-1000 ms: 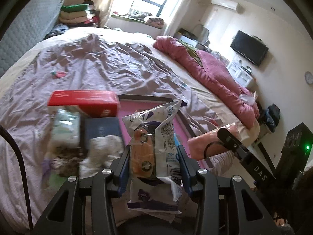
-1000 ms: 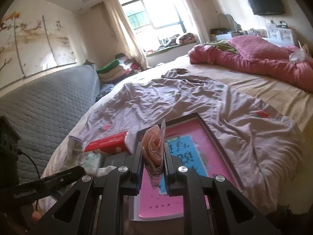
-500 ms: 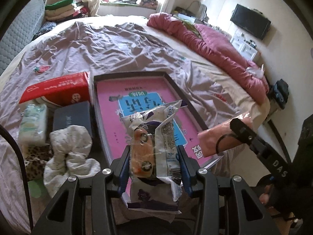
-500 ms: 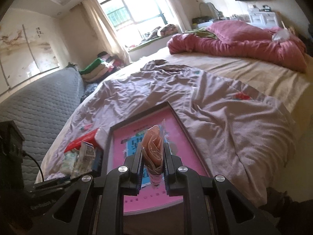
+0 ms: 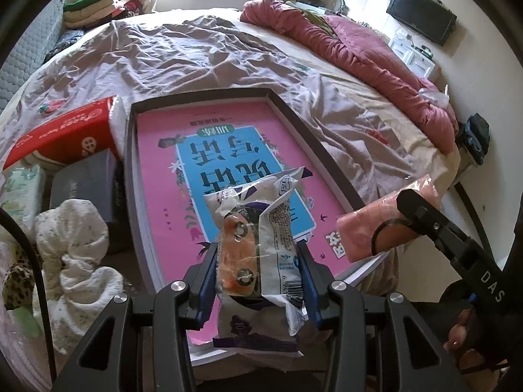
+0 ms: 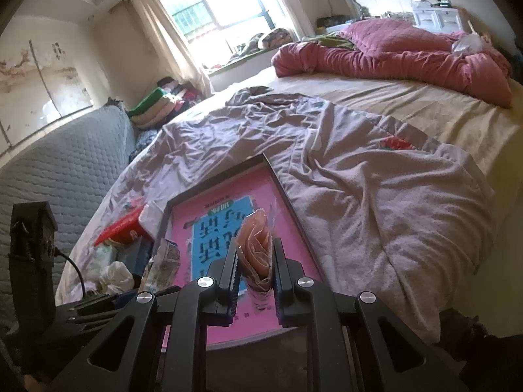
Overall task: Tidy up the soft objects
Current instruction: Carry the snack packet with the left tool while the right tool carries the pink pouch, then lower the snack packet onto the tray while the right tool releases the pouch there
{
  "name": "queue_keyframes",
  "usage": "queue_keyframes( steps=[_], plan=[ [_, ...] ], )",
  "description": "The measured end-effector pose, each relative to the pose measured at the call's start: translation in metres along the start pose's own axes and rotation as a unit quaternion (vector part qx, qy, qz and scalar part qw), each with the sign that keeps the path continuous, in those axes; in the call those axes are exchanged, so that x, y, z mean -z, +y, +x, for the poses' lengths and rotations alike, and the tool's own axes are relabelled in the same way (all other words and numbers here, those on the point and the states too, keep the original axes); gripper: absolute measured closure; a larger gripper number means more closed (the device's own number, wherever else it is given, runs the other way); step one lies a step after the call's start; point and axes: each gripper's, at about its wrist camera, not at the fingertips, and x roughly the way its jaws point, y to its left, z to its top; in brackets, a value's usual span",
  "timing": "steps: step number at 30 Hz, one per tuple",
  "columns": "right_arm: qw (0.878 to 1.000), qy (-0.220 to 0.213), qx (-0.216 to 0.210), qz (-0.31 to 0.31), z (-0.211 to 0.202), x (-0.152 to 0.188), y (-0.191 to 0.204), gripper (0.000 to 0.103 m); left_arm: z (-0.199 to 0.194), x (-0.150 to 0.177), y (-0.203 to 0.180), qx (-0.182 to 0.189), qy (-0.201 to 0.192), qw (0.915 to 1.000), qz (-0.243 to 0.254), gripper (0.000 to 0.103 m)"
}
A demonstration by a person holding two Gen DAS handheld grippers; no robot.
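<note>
Clearly you are only midway: your left tongs (image 5: 258, 261) clamp a crinkly snack packet (image 5: 261, 228) and your right tongs (image 6: 256, 269) pinch a pink folded pack (image 6: 256, 241) above the pink-lined tray (image 5: 225, 94), while the white cloth (image 5: 72, 248) beside it lies unsorted.

Lower end of the snack packet (image 5: 261, 254) is hidden behind the left gripper (image 5: 258, 281). Barcode digits are illegible. The pink pack (image 6: 256, 251) is partly concealed between the right gripper (image 6: 255, 271) fingers; contents indeterminate. The leopard-print cloth (image 5: 14, 281) is cut by the frame edge.
</note>
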Motion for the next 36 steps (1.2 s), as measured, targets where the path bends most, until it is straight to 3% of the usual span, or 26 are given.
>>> queue_keyframes(
  steps=[5, 9, 14, 20, 27, 36],
  plan=[
    [1.0, 0.017, -0.015, 0.02, 0.009, 0.004, -0.008, 0.086, 0.008, 0.004, -0.005, -0.004, 0.009, 0.9999, 0.011, 0.058],
    [0.997, 0.039, -0.056, 0.037, 0.021, 0.008, -0.008, 0.086, 0.016, 0.006, -0.004, -0.019, 0.02, 0.9995, 0.013, 0.058],
    [0.995, 0.072, -0.06, 0.031, 0.043, 0.017, -0.002, 0.085, 0.022, 0.01, -0.002, -0.023, 0.031, 0.9992, 0.014, 0.058],
    [0.996, 0.079, -0.03, 0.014, 0.053, 0.021, -0.002, 0.082, 0.027, 0.011, 0.004, -0.034, 0.038, 0.9987, 0.006, 0.058],
    [0.996, 0.086, 0.023, -0.009, 0.061, 0.025, -0.006, 0.066, 0.037, 0.011, 0.007, -0.044, 0.048, 0.9979, 0.001, 0.058],
    [0.996, 0.074, 0.041, -0.016, 0.051, 0.028, -0.012, 0.057, 0.041, 0.012, 0.008, -0.041, 0.045, 0.9982, -0.002, 0.058]
  ],
)
